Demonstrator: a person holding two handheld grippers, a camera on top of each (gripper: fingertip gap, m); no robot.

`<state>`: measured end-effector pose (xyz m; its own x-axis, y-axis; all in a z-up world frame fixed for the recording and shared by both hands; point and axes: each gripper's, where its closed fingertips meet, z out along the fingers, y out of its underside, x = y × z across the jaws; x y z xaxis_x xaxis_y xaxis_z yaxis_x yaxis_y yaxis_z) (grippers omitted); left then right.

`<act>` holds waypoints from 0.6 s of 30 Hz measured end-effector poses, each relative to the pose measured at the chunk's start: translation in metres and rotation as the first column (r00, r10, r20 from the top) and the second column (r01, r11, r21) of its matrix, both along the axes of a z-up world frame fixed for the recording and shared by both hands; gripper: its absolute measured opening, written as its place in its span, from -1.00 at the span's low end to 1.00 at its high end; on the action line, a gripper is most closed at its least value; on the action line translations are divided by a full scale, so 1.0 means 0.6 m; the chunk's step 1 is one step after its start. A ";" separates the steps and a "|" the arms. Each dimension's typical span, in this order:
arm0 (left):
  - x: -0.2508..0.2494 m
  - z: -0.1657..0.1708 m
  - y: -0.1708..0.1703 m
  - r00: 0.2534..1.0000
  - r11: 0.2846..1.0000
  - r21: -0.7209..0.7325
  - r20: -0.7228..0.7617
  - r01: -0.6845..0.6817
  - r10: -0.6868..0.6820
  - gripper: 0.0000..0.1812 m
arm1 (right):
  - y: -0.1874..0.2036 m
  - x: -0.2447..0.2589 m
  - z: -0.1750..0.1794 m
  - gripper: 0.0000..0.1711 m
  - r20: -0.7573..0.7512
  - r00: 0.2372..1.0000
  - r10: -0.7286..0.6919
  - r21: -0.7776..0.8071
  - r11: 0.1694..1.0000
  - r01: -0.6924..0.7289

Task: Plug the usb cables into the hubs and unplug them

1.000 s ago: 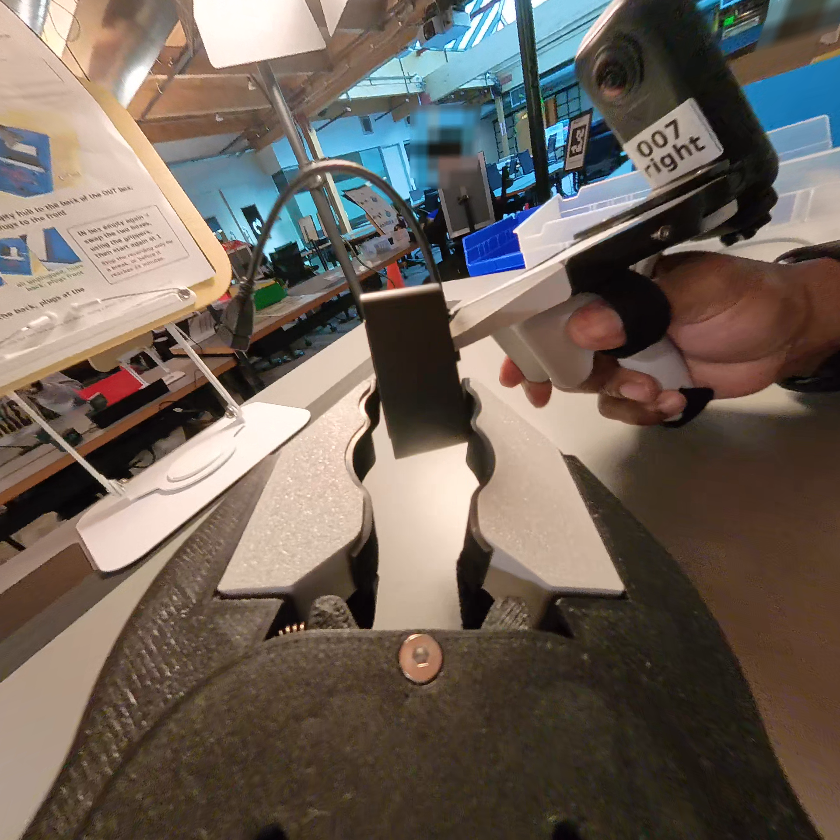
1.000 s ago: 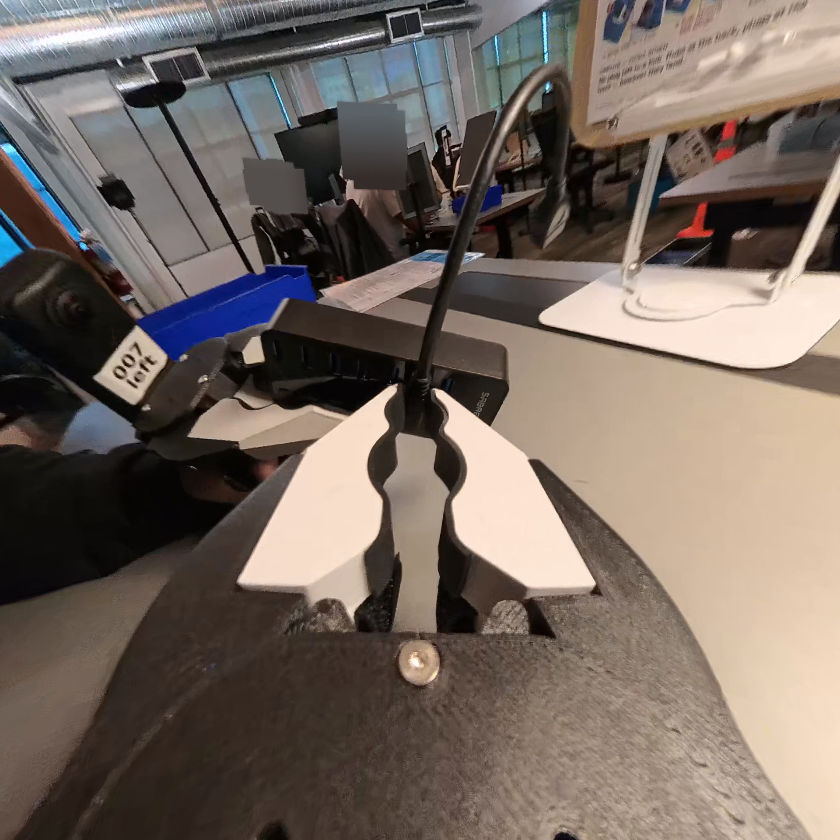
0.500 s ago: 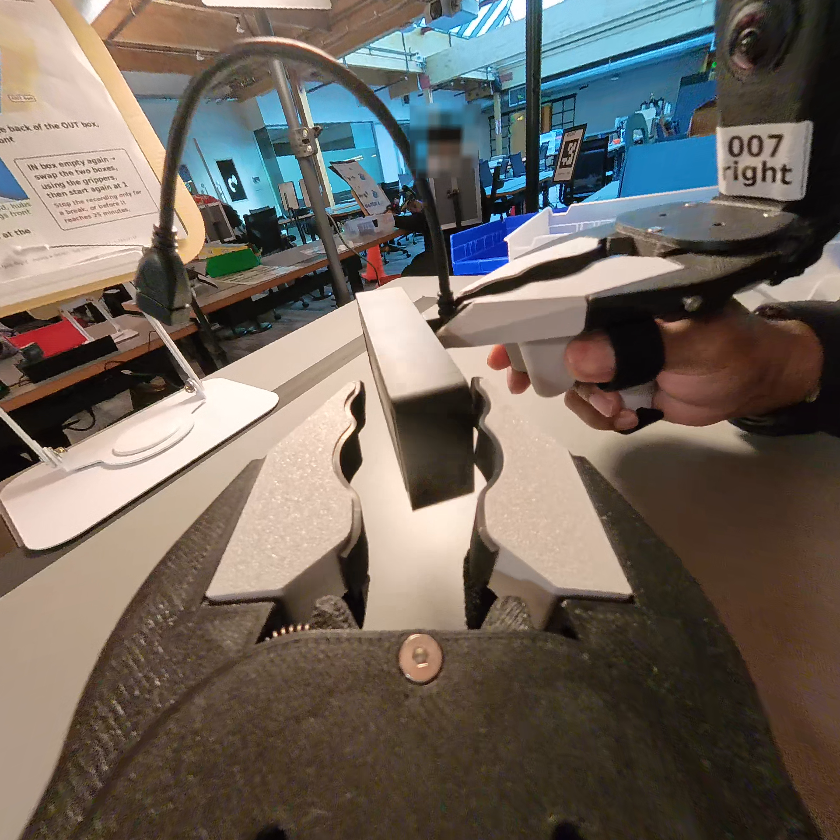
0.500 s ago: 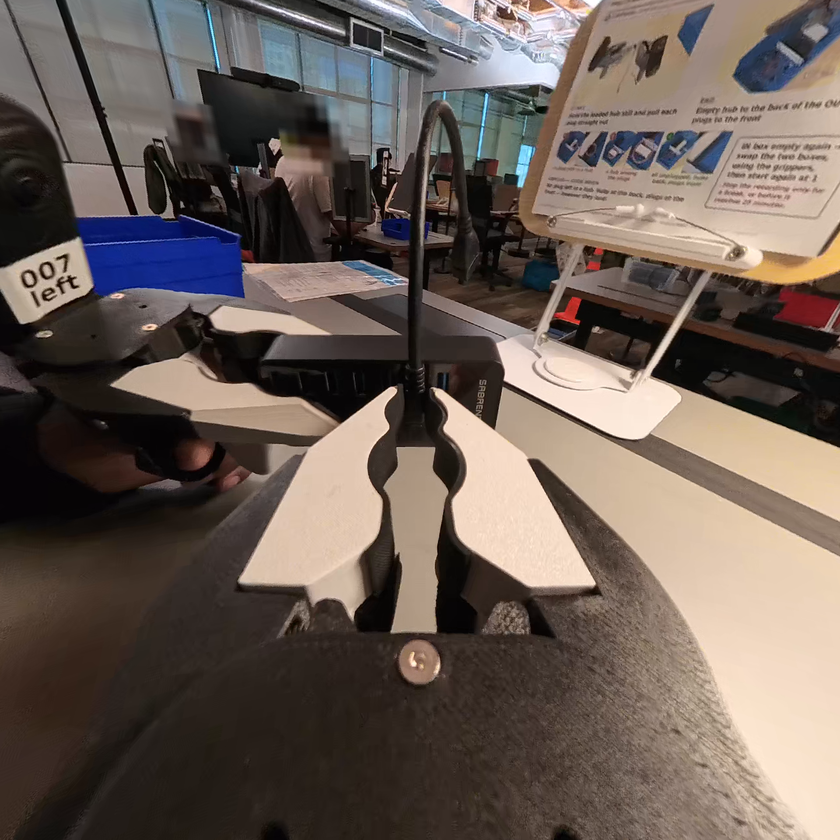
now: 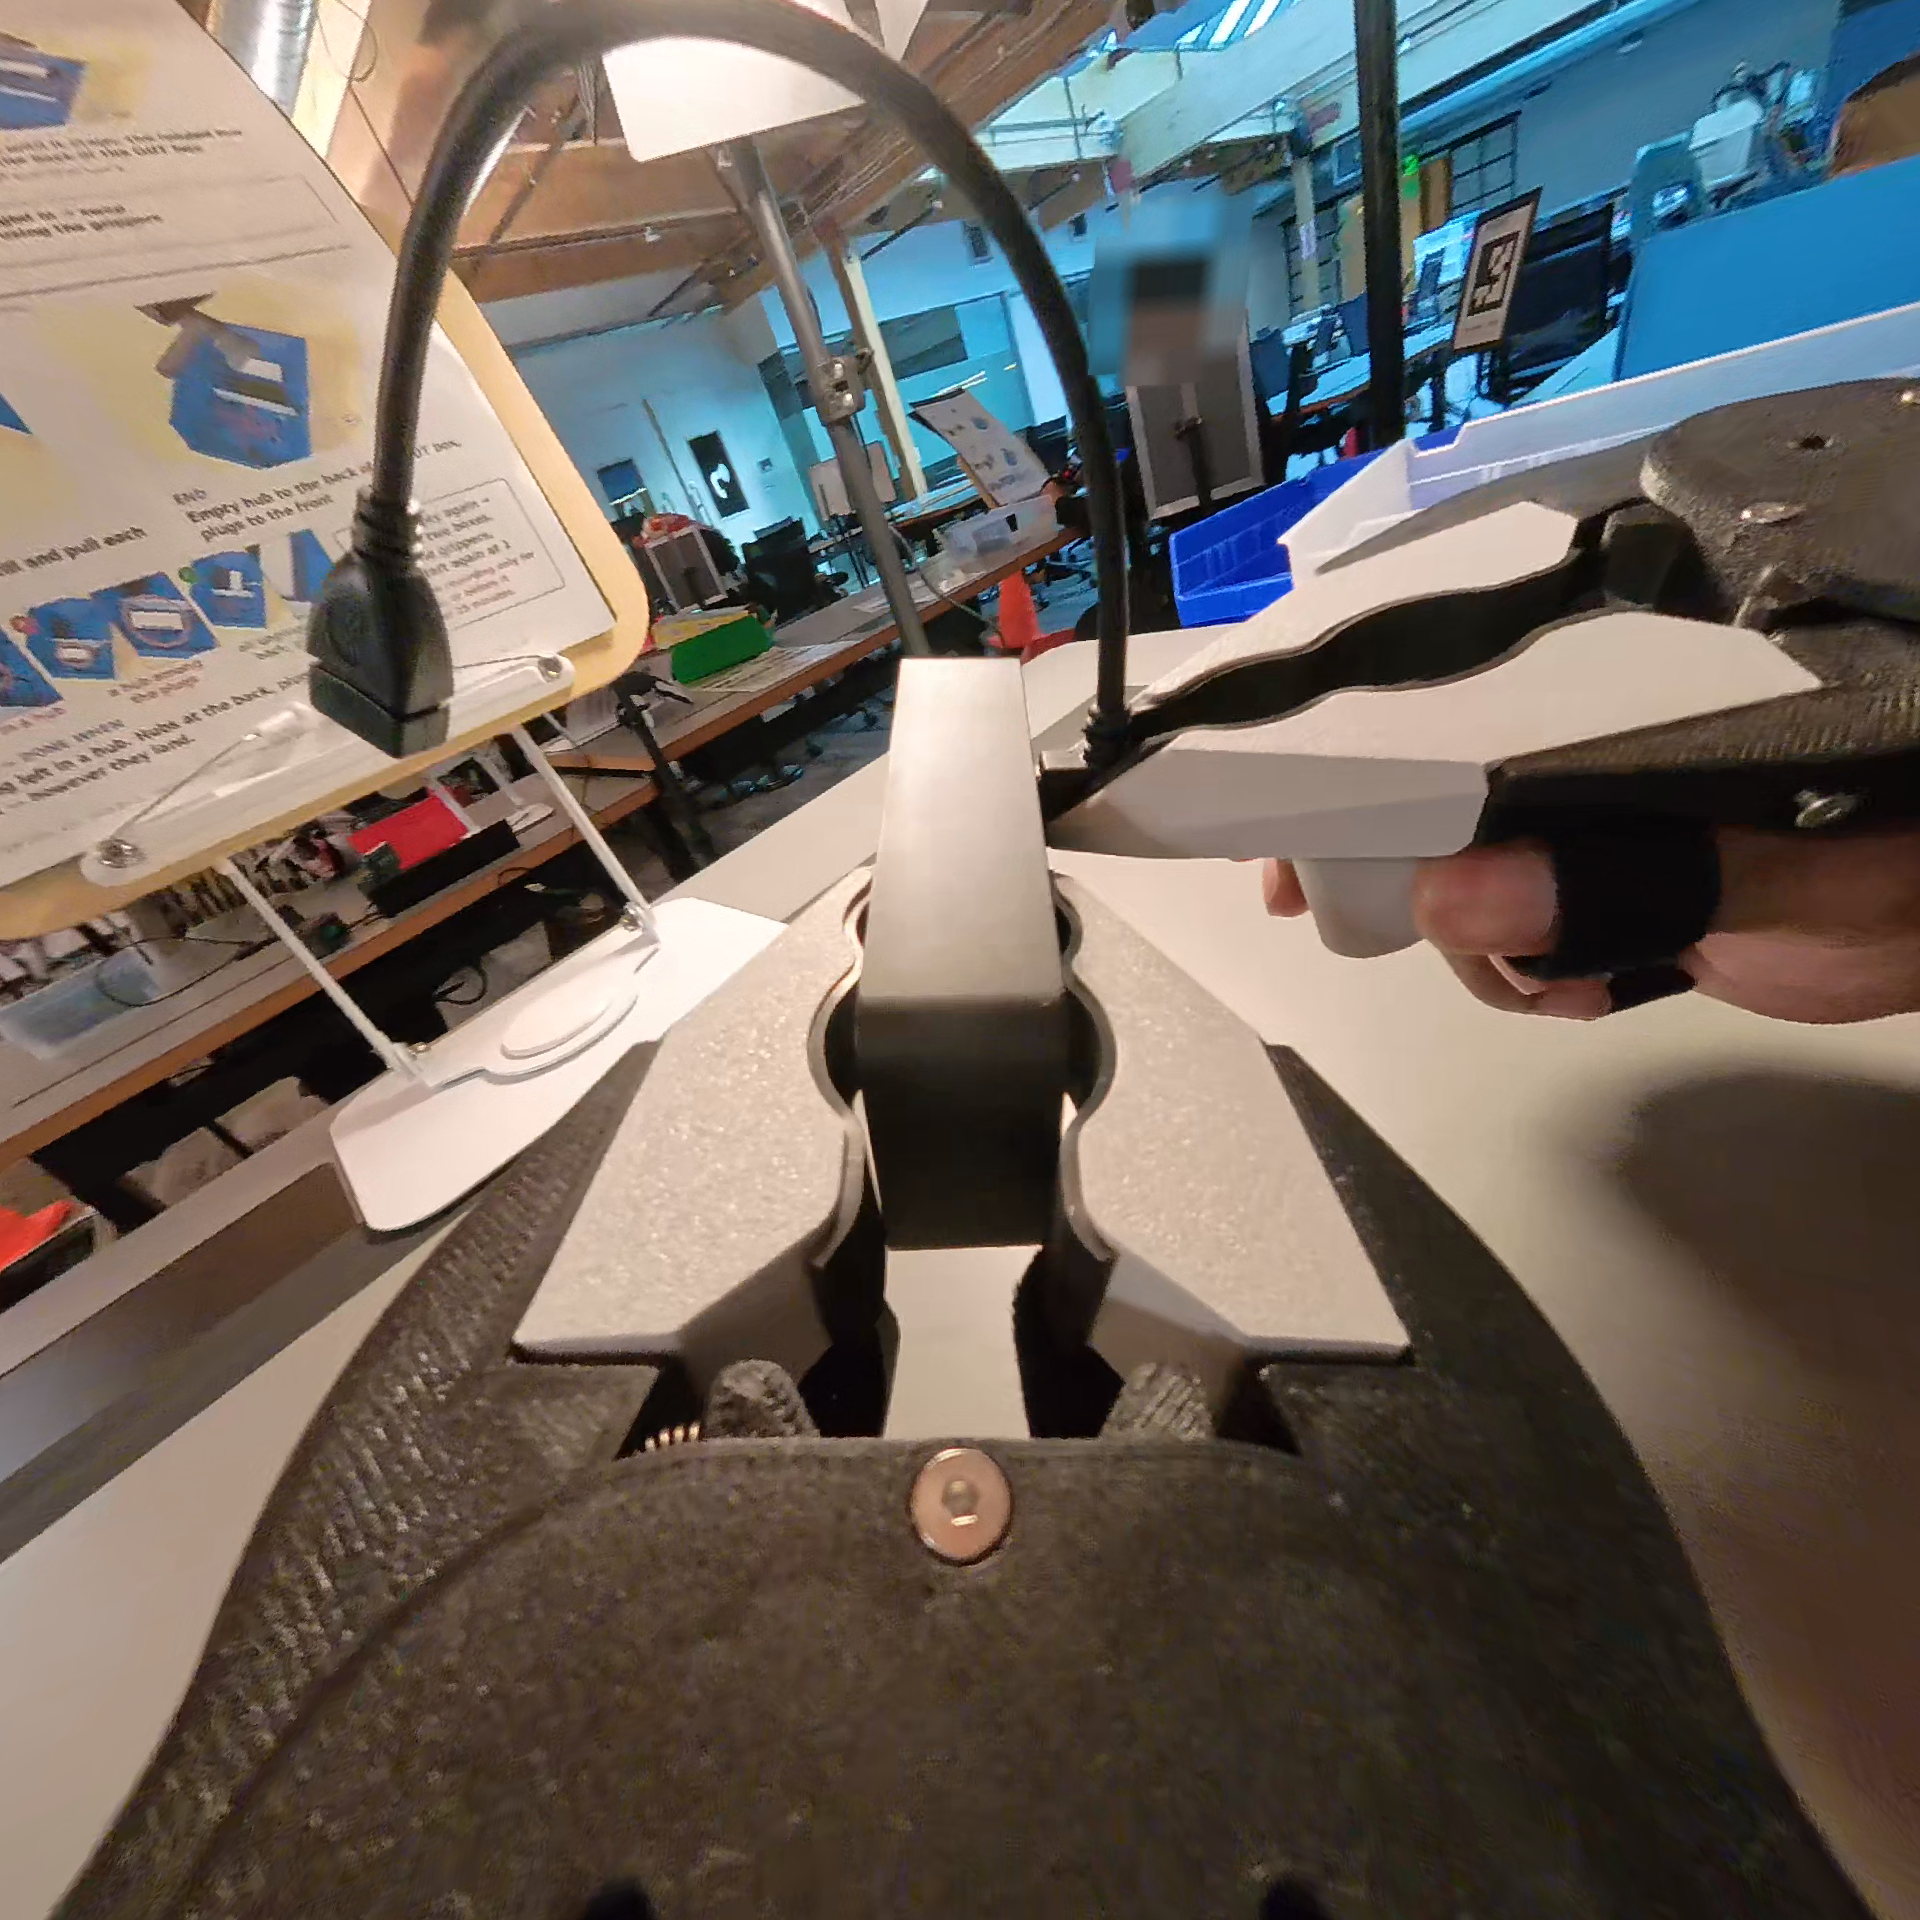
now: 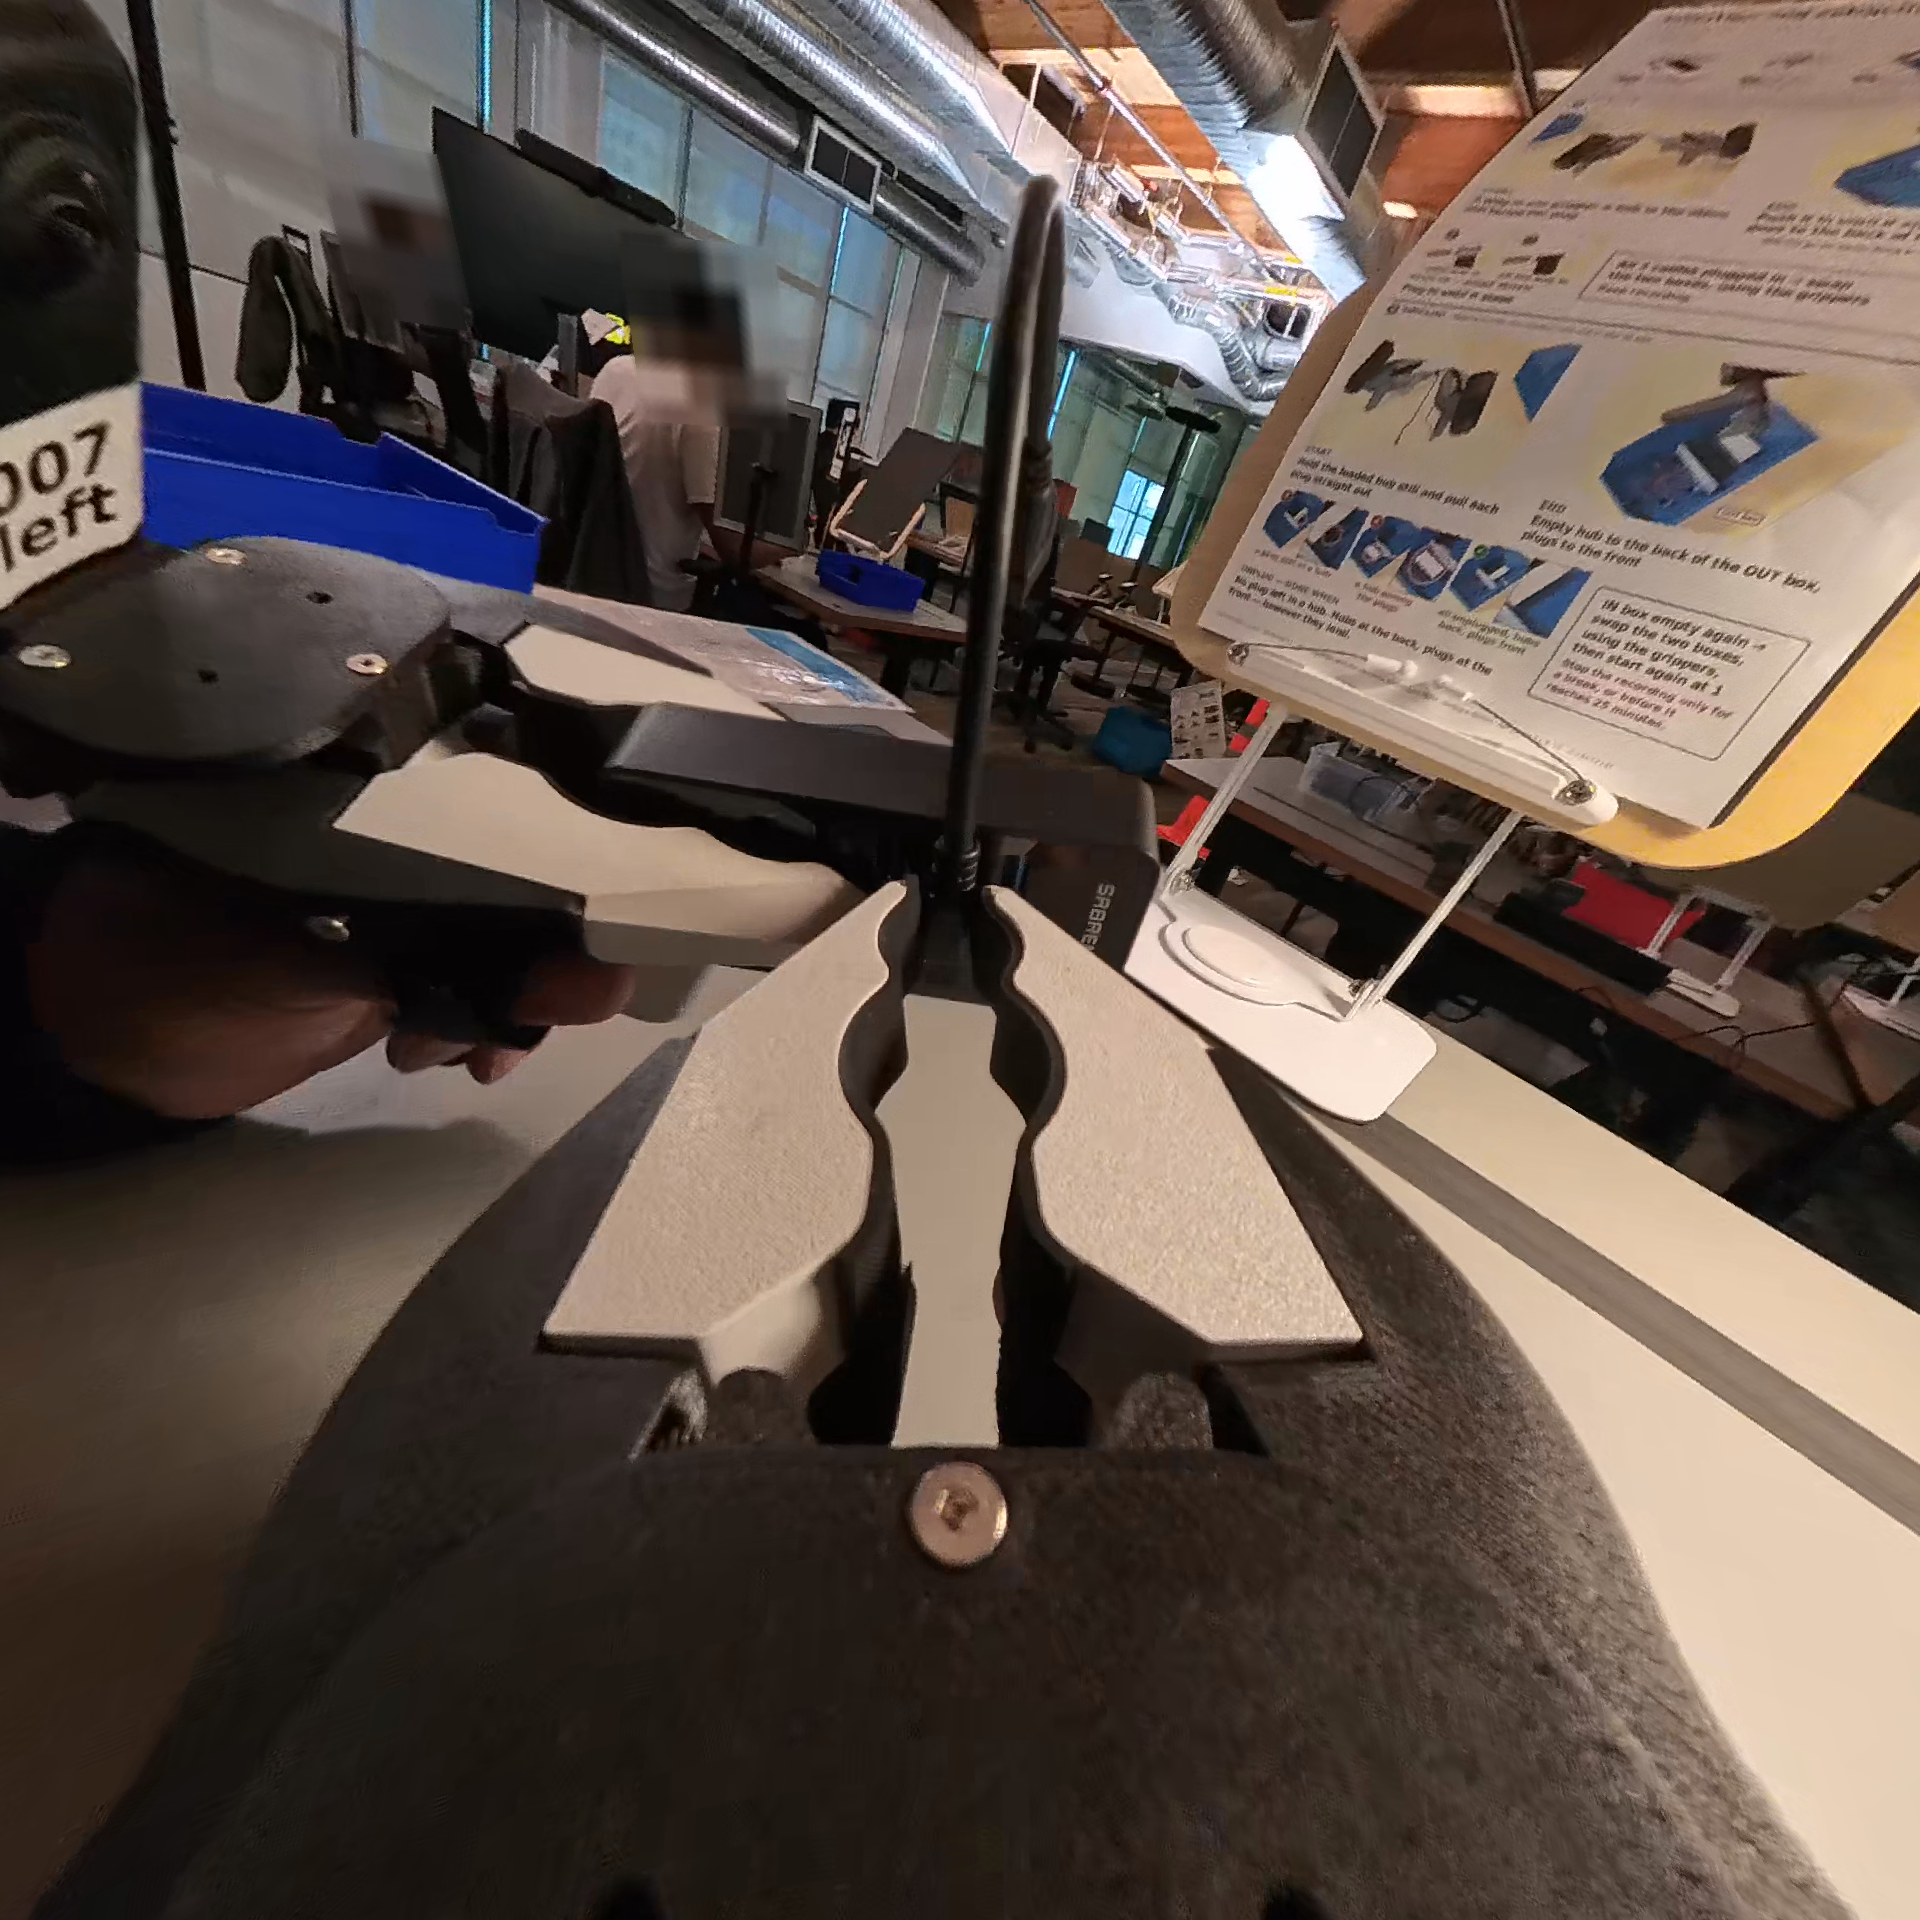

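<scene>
In the left wrist view, my left gripper (image 5: 961, 914) is shut on a black USB hub (image 5: 956, 748), with both pads pressed against its sides. The hub runs forward between the fingers, above the table. My right gripper (image 5: 1060, 790) comes in from the right, shut on a black USB plug at the hub's side. In the right wrist view, the right gripper (image 6: 948, 894) pinches the plug (image 6: 945, 940) right at the hub (image 6: 883, 769). Whether the plug is seated is hidden. The black cable (image 5: 1081, 416) arcs up and over. Its free connector (image 5: 379, 634) hangs at the left.
An instruction sheet on a white stand (image 5: 540, 1049) stands on the table at the left, and shows at the right in the right wrist view (image 6: 1610, 468). Blue bins (image 5: 1236, 561) and a white tray (image 5: 1455, 488) lie behind. A person's hand (image 5: 1610, 935) holds the right gripper. Only a small space, under 4 cm, lies between the two pairs of fingers.
Half a second ago my left jaws stood wide around the hub; now they have closed on it again, farther along it. The right gripper kept the plug. Both grippers levelled out.
</scene>
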<state>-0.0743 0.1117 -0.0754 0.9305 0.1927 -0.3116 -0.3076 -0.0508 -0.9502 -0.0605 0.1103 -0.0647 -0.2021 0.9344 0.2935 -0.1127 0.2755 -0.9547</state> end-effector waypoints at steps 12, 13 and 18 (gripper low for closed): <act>-0.010 -0.005 0.001 0.998 0.999 -0.040 0.052 -0.037 0.039 -0.68 | 0.005 -0.008 -0.004 -0.91 0.036 0.999 -0.029 -0.096 0.995 0.033; -0.012 -0.008 0.001 0.997 0.998 -0.043 0.070 -0.036 0.039 -0.68 | 0.004 -0.009 -0.006 -0.91 0.041 0.998 -0.036 -0.100 0.994 0.040; -0.005 0.002 -0.003 0.995 1.000 0.003 0.103 0.003 -0.003 -0.66 | -0.001 -0.004 0.013 -0.92 0.079 0.996 -0.046 -0.127 0.990 0.056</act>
<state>-0.0774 0.1100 -0.0740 0.9580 0.1909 -0.2138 -0.2086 -0.0472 -0.9769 -0.0628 0.1095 -0.0569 -0.1705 0.9729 0.1559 -0.0276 0.1535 -0.9878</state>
